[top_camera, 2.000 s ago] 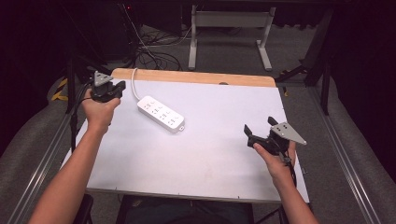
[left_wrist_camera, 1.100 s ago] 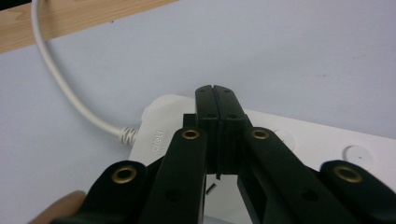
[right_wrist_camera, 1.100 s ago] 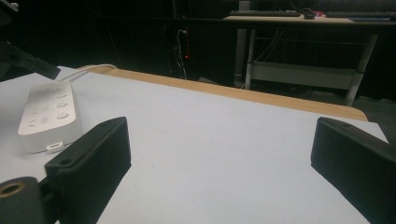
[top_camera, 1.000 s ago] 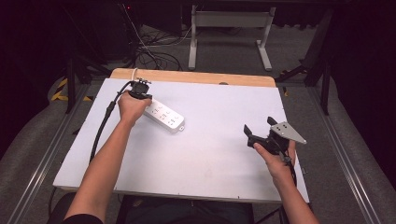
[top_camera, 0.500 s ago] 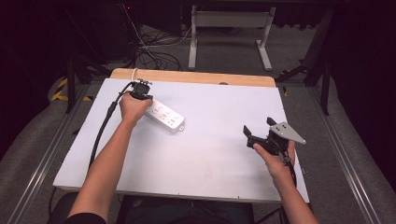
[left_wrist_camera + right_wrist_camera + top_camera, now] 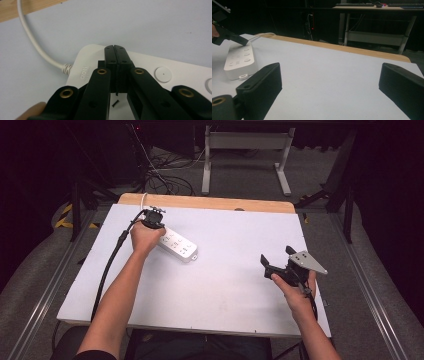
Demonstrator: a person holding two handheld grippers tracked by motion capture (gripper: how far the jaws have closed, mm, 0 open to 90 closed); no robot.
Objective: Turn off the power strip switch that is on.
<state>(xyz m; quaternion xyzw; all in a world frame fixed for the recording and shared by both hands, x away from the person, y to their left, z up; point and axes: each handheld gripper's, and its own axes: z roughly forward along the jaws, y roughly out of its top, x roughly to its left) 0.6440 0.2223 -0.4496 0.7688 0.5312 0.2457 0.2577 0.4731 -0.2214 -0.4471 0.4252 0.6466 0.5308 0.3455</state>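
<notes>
Tabletop point(image 6: 220, 285), white with a wooden far edge, carries one white power strip point(image 6: 176, 245) at far left; wide bare room lies right and near. Left gripper point(image 6: 152, 218) sits over the strip's far end. Left gripper view: jaws pressed together, tips on the strip point(image 6: 175, 75) beside its cord point(image 6: 32, 40). Right gripper view: right gripper point(image 6: 329, 82) jaws wide apart over bare surface, well apart from the strip point(image 6: 239, 61).

power strips: we are counting one power strip point(image 6: 176, 244)
tongs: we are counting two, left tongs point(image 6: 115, 50) and right tongs point(image 6: 332, 82)
tabletops: we are seeing one tabletop point(image 6: 225, 285)
</notes>
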